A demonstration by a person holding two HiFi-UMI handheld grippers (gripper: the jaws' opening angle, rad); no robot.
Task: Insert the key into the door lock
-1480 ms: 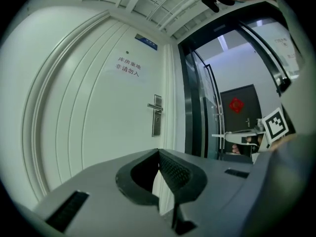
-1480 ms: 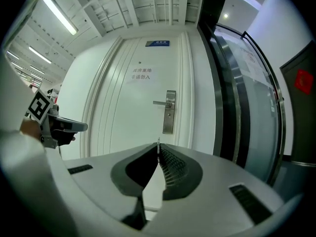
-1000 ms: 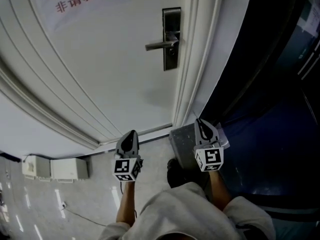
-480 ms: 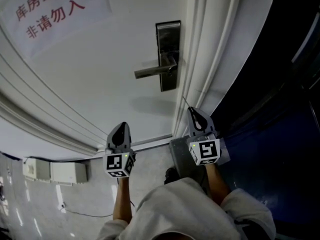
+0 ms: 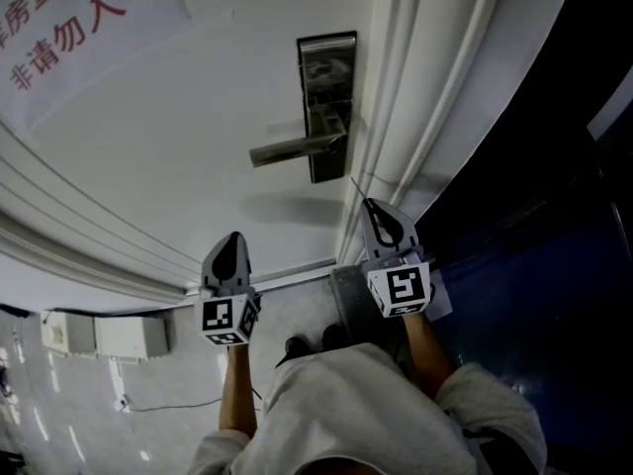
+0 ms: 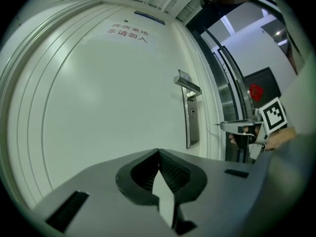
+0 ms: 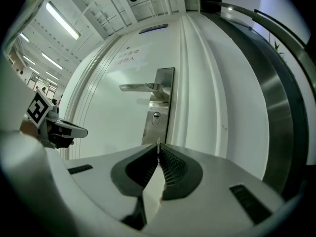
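Facing a white door (image 5: 188,137), 2 grippers are held level, short of the lock plate (image 5: 326,107). The right gripper (image 5: 370,208) is just right of the plate, its jaws clamped on a thin key (image 5: 355,187). The key's tip is apart from the plate, just under its keyhole (image 7: 156,116). The left gripper (image 5: 233,239) hangs well left of the plate, beneath the lever handle (image 5: 292,149), jaws together, nothing between them. 1 notice (image 5: 59,28) with red characters sits far left of the plate.

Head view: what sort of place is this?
Probably an indoor corridor outside a storeroom: white door with lever handle and lock plate, red-lettered keep-out notice on it, glossy tiled floor.
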